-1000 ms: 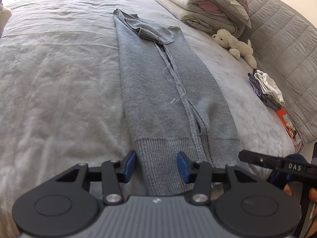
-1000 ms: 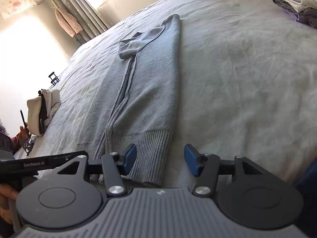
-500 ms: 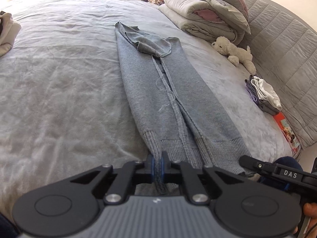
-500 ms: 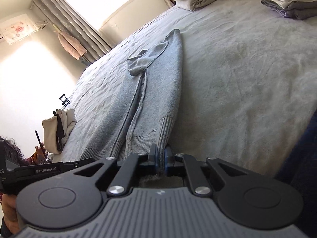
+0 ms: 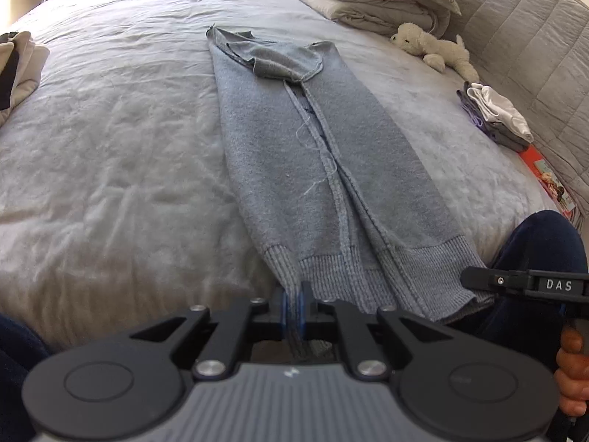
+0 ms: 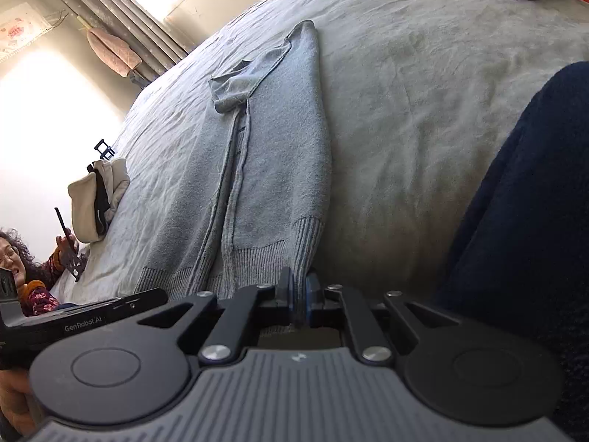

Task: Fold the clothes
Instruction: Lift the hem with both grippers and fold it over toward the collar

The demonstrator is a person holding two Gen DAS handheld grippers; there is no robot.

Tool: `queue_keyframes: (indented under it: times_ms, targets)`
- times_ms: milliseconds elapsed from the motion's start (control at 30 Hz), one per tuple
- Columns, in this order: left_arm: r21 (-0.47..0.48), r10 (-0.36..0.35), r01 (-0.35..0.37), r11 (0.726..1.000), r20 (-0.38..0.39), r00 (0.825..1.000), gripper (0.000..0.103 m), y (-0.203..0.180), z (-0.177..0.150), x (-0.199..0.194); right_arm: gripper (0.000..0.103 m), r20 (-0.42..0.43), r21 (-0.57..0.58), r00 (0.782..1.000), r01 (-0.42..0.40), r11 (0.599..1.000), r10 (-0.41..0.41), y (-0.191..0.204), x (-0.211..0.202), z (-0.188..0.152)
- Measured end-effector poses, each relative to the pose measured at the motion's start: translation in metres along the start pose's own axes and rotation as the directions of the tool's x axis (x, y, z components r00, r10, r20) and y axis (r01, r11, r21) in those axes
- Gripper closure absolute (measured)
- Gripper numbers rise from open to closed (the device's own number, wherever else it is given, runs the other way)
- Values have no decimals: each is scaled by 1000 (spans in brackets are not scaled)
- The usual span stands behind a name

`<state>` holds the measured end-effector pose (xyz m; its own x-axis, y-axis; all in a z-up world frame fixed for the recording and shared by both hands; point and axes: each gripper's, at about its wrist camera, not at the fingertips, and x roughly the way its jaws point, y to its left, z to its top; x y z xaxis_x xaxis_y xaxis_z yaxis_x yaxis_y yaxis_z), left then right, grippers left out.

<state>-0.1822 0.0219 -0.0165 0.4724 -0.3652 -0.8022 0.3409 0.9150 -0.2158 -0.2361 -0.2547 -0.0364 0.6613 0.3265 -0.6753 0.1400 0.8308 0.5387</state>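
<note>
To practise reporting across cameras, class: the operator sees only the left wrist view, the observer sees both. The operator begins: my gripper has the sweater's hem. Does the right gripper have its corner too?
Observer: Yes. The right gripper is shut on the ribbed hem of the grey sweater, at its right corner.
Operator: Is anyone else near the bed?
Observer: A person is at the far edge of the bed, beside the cream garment, holding a thin dark tool.
Operator: Is there anything by the curtains that I miss?
Observer: A pink quilted garment hangs against the curtains.
</note>
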Motion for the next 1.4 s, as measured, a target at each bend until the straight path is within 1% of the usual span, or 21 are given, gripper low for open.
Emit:
queue_keyframes:
  times_ms: [100,167,267,333,433,567,633,733,800,867,933,967,1000,1033,1067,1100,1167,1200,1300,1400]
  targets:
    - [-18,-10,10,1000,-6,1000,97,2,4,0,94,24,-27,1000,-19,999,20,2,-2,7]
    - [-38,-17,17,999,1,1000,96,6,14,-1,94,40,-43,999,-34,998,36,4,-3,16]
    - [-58,-29,30,998,18,999,96,10,40,-1,94,58,-62,996,-58,996,61,9,2,44]
    - [-75,-45,46,996,15,999,96,13,61,5,94,62,-88,997,-47,995,52,14,11,65]
    - [-83,-31,32,996,19,999,96,19,100,20,94,36,-89,998,-47,995,50,17,38,106]
    - [-99,-34,33,995,-14,999,96,31,150,53,94,-14,-68,999,-39,997,39,16,80,158]
    - [-140,-45,39,989,-39,998,96,43,173,73,94,-50,-42,999,-21,999,19,10,106,182]
    - [-175,-88,76,982,-67,994,93,59,196,102,94,-103,2,995,-8,1000,8,-1,138,209]
    - [-203,-113,95,975,-78,991,91,70,202,116,93,-121,21,992,-18,1000,21,-7,151,218]
    - [-199,-161,145,969,-62,985,88,79,202,119,93,-103,29,993,-62,998,64,-12,151,219]
    - [-192,-206,198,961,-25,978,80,88,198,116,92,-82,23,992,-93,995,94,-16,145,218]
    - [-194,-220,216,957,-3,975,70,95,197,113,92,-73,16,992,-102,995,103,-18,141,218]
    - [-191,-204,206,960,27,979,49,99,197,109,91,-64,0,992,-107,994,106,-18,138,218]
    - [-187,-187,195,963,56,981,42,103,197,105,87,-54,-36,994,-101,994,99,-15,133,218]
    - [-175,-168,181,968,86,982,38,106,199,100,84,-39,-71,995,-93,993,90,-12,129,219]
    - [-167,-171,187,968,103,980,38,107,200,97,80,-15,-102,997,-78,992,77,-10,125,219]
    - [-165,-183,205,965,138,973,38,112,201,93,55,34,-149,998,-52,987,57,-6,117,221]
    - [-159,-189,211,965,141,972,38,112,201,93,53,51,-138,997,-56,989,64,-9,115,222]
    - [-97,-196,213,972,159,968,38,109,200,91,53,74,-136,995,-56,989,67,-17,112,226]
    - [-46,-206,217,975,167,964,38,103,197,95,53,93,-225,995,-10,974,31,-11,114,225]
